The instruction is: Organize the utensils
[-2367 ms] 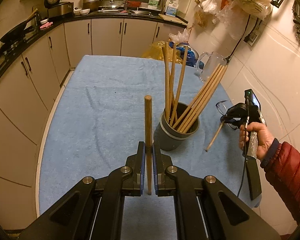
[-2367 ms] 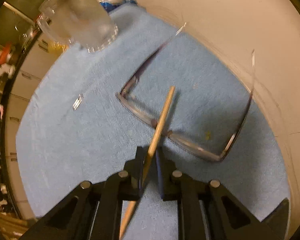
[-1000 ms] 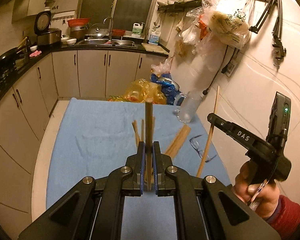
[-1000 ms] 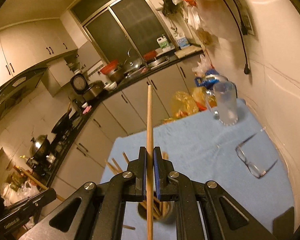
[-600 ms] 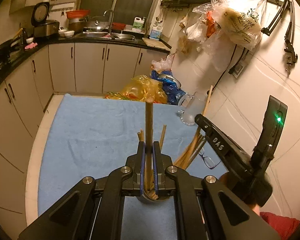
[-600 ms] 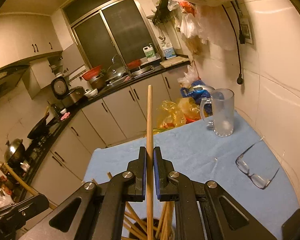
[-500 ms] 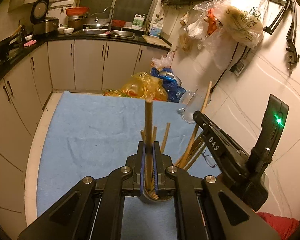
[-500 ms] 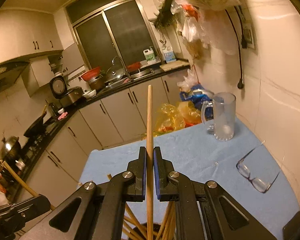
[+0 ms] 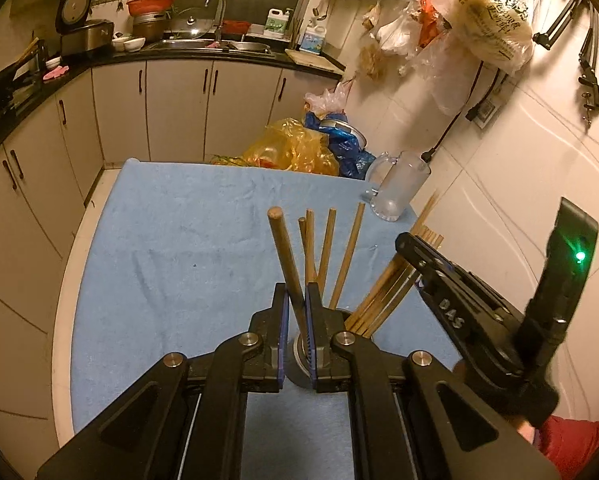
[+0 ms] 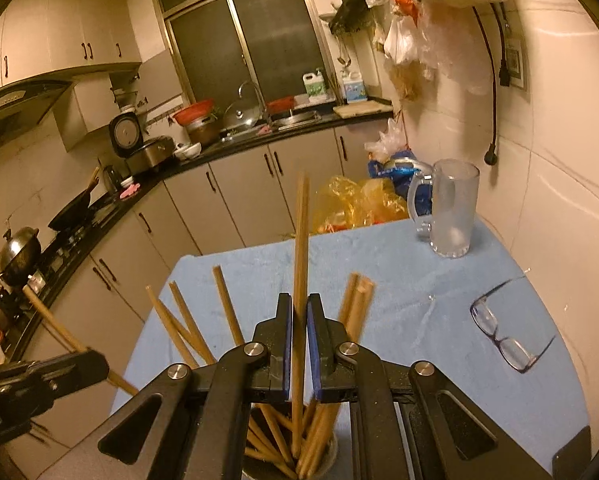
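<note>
A grey utensil cup (image 9: 295, 364) stands on the blue cloth, full of wooden chopsticks (image 9: 383, 292). My left gripper (image 9: 297, 320) sits just above the cup; a thick wooden stick (image 9: 285, 256) leans left between its slightly parted pads, its lower end in the cup. My right gripper (image 10: 299, 336) hovers over the cup (image 10: 331, 456); a thin chopstick (image 10: 299, 264) stands between its slightly parted pads, tip down among the others. The right gripper also shows in the left wrist view (image 9: 459, 304).
A glass mug (image 10: 453, 208) stands at the table's far right corner. Eyeglasses (image 10: 503, 332) lie on the cloth by the right wall. Plastic bags (image 9: 295, 148) sit beyond the far edge. Kitchen cabinets (image 9: 171, 108) run behind and left.
Both grippers came down over the cup with their sticks. Since half a second ago both pairs of pads have parted a little, and the thick stick now leans left.
</note>
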Motion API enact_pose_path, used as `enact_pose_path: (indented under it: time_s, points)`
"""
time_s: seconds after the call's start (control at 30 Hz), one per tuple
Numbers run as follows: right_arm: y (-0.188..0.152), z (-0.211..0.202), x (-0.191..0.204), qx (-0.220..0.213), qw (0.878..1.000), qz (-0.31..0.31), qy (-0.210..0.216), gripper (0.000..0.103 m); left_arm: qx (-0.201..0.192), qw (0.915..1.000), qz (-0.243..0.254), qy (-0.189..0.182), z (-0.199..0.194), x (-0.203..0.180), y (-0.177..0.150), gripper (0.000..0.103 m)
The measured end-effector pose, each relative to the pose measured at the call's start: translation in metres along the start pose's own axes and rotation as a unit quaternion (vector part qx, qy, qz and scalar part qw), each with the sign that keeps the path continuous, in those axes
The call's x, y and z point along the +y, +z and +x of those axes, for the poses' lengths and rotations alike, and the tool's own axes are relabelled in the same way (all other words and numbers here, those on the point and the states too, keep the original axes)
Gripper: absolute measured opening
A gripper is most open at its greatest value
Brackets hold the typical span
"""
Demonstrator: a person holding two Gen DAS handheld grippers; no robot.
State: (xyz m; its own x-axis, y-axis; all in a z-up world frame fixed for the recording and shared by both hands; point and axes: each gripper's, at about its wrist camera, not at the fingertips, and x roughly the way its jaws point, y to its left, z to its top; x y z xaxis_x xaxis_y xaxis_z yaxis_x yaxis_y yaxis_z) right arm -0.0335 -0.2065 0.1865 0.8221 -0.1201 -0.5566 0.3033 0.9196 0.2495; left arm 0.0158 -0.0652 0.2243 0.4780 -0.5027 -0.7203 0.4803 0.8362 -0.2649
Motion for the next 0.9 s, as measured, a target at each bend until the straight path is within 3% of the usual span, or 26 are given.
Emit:
enact_pose_path:
  time_s: [0.17, 0.3, 0.5, 0.6, 0.9]
  points:
    - [0.006, -0.020, -0.010, 0.000, 1.000, 0.010, 0.017, 0.019, -0.003, 1.0000, 0.003, 0.009, -0.002, -0.006, 0.001, 0.008]
    - [0.014, -0.046, -0.023, -0.014, 0.999, 0.023, 0.023, 0.023, -0.016, 0.9997, -0.001, 0.017, -0.009, -0.009, 0.000, 0.023]
    - [0.018, -0.076, -0.044, -0.022, 0.999, 0.035, 0.015, 0.031, -0.030, 0.9989, -0.001, 0.037, -0.020, -0.017, -0.008, 0.027]
    - [0.014, -0.088, -0.053, -0.019, 0.999, 0.030, 0.004, 0.040, -0.038, 0.9971, 0.001, 0.067, -0.024, -0.024, -0.016, 0.038]
    - [-0.022, -0.113, -0.066, 0.033, 0.999, 0.000, -0.002, 0.054, -0.047, 0.9885, 0.005, 0.144, -0.036, -0.035, -0.057, 0.058]
